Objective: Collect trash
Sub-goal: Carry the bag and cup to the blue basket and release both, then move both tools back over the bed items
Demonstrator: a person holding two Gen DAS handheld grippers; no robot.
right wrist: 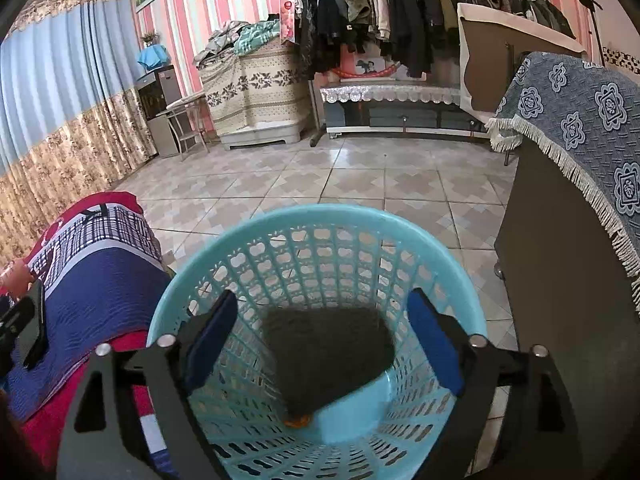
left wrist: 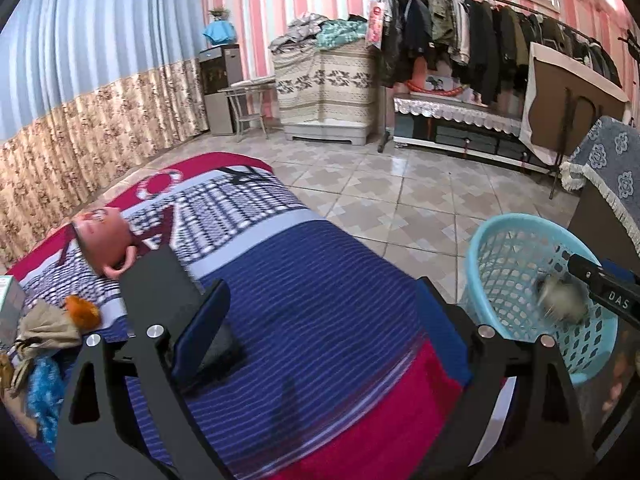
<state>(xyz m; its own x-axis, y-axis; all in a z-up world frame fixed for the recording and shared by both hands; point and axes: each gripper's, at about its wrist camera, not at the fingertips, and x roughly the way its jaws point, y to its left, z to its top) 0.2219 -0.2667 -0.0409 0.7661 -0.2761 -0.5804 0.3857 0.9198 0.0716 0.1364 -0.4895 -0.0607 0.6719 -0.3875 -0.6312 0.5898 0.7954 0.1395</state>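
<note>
Two grippers, both with jaws spread wide and empty. Our right gripper (right wrist: 324, 344) hangs directly over the turquoise basket (right wrist: 256, 228), where a blurred dark wad (right wrist: 328, 352) sits above an orange scrap (right wrist: 297, 421). Our left gripper (left wrist: 320, 328) is nearer the remaining scraps (left wrist: 52, 324) at the bed's (left wrist: 320, 280) left edge.

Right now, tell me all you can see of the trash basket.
The basket is light blue plastic with round rim and lattice walls, upright on the tiled floor beside the bed. The open right gripper hovers over its mouth. A dark blurred object is inside, with something small and orange below it.
</note>
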